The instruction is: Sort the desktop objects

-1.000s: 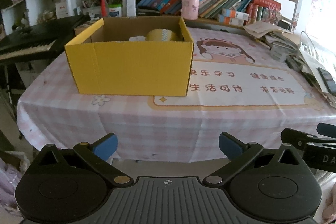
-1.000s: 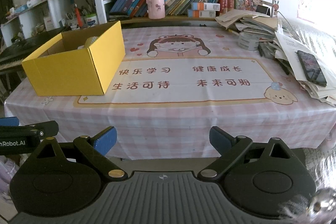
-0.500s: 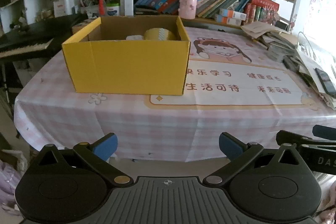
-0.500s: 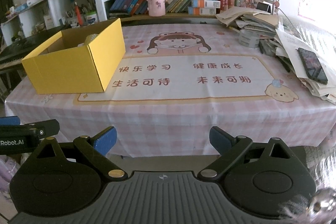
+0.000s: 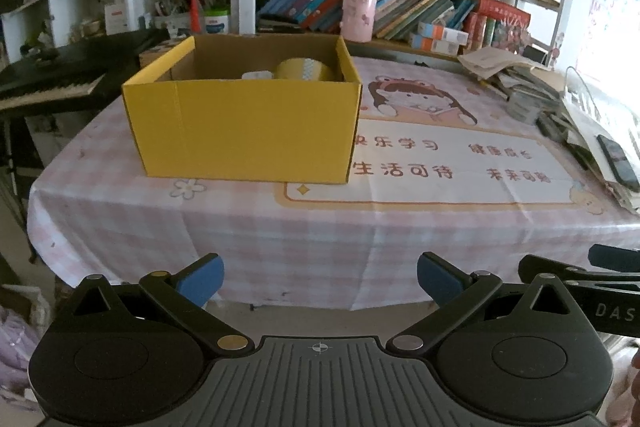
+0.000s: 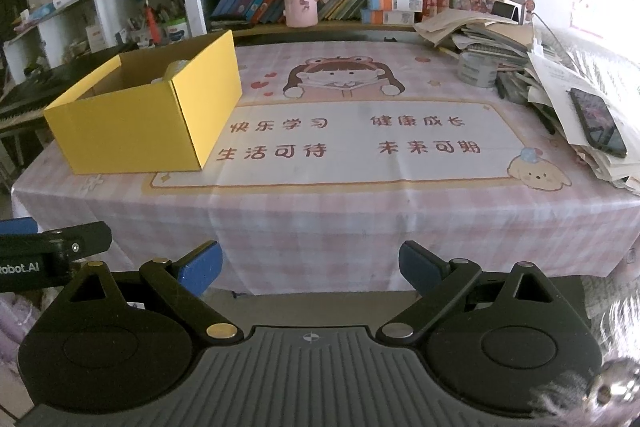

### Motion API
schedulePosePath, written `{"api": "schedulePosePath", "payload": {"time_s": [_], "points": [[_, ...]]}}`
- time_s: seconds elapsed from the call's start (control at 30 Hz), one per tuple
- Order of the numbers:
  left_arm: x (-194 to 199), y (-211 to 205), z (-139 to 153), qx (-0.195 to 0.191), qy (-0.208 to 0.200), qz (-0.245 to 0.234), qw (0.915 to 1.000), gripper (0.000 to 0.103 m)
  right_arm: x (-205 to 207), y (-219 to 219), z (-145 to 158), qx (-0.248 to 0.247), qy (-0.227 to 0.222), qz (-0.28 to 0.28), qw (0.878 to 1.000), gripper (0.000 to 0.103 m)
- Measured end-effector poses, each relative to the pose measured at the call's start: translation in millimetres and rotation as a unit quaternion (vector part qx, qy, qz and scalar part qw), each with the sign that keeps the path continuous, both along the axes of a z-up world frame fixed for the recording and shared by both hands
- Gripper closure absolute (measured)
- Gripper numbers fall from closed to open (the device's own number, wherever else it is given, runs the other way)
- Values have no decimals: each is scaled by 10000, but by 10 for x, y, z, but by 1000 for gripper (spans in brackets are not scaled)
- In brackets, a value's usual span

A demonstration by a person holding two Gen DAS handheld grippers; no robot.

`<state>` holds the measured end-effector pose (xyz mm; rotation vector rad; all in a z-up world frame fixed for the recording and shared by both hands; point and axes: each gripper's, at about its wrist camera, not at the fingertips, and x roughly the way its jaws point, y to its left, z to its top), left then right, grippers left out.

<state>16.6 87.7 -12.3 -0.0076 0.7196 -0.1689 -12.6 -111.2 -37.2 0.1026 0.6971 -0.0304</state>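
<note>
Since the earlier frames both grippers have drawn back slightly from the table (image 6: 360, 227); the box (image 5: 244, 131) appears a little smaller and higher in the left wrist view. The left gripper (image 5: 318, 279) is held off the near table edge, jaws spread wide, holding nothing. The right gripper (image 6: 310, 269) is beside it, also spread wide and empty. The yellow box stands open on the left part of the pink checked tablecloth (image 6: 400, 211). A roll of tape (image 5: 306, 70) and a pale item lie inside it. A phone (image 6: 598, 121) rests on papers (image 6: 560, 79) at the right edge
</note>
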Motion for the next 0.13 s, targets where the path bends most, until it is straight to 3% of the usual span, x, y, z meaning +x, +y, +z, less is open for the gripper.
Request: {"api": "schedulePosePath", "payload": {"time_s": [0.13], "points": [[9, 23, 3, 3, 28, 6, 10000, 0, 13, 1, 10, 22, 20, 23, 10000, 8]]}}
